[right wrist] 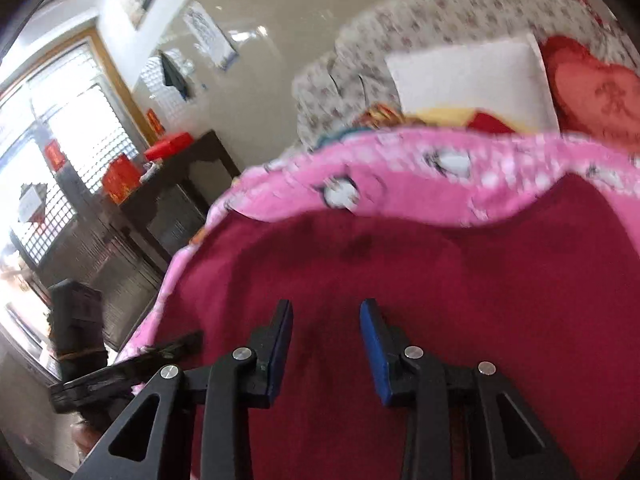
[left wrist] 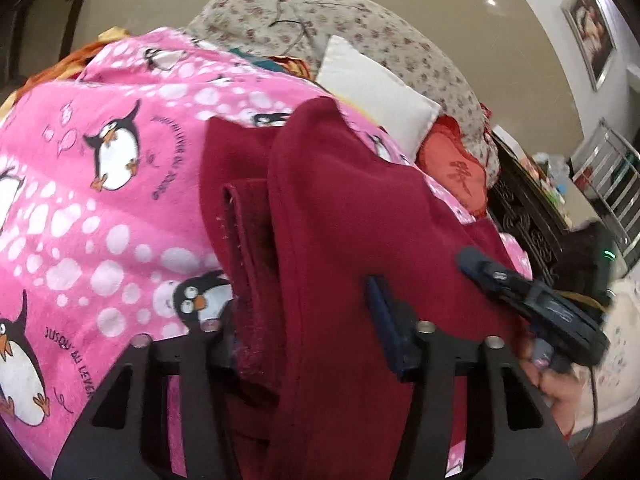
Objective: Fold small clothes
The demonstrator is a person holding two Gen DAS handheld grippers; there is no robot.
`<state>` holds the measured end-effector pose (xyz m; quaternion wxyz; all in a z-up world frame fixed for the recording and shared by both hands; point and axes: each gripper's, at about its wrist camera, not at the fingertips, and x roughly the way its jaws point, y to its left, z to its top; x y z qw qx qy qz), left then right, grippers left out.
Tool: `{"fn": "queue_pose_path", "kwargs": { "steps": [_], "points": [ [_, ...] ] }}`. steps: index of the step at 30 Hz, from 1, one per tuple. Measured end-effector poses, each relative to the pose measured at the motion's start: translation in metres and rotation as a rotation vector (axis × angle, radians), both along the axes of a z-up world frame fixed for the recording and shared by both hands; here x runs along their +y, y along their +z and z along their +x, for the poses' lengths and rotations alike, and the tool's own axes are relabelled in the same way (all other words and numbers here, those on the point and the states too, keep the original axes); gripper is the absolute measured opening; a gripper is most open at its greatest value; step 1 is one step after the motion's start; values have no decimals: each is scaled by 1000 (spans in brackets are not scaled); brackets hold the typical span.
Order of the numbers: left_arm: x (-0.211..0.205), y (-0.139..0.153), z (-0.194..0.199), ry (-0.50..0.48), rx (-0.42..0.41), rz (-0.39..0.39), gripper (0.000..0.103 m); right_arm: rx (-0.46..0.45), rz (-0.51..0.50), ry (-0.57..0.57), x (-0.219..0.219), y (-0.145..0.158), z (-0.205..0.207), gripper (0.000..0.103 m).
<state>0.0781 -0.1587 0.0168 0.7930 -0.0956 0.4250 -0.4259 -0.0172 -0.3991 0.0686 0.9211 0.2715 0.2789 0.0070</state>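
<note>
pink penguin blanket [left wrist: 100,208], floral sofa [left wrist: 360,32] perhaps

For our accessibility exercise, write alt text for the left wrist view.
The left tool grips a bunched fold of a dark red fleece garment lying on a pink penguin-print blanket. The right tool rests on the garment at right; pillows lie behind.

A pink penguin-print blanket [left wrist: 100,184] spreads beneath and ahead of the tongs. Beyond it, past their tips, a white pillow [left wrist: 372,92] leans against floral bedding [left wrist: 360,32], a red heart cushion [left wrist: 456,172] just beside it (embroidered, motif blurred). Off to the side stands a dark wooden cabinet [right wrist: 176,204] bearing what may be red boxes [right wrist: 120,178].
</note>
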Motion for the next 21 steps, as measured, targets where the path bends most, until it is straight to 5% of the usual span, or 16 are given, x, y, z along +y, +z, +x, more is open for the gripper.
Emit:
{"fn": "queue_pose_path", "kwargs": {
  "steps": [4,7,11,13,19,21],
  "points": [
    [7,19,2,-63,139,-145,26,-50,162,0,-23,1,-8,27],
    [-3,55,-24,-155,93,-179,26,-73,259,6,-34,-1,-11,27],
    [-42,91,-72,-253,-10,-127,26,-177,416,-82,-58,7,-34,34],
    [-72,90,-90,-301,-32,-102,26,-240,507,-150,-79,8,-53,42],
    [-140,35,-106,-301,92,-19,29,-335,698,-197,-123,-3,-92,44],
    [-135,44,-114,-311,63,-18,50,-346,718,-206,-126,1,-101,54]
  ]
}}
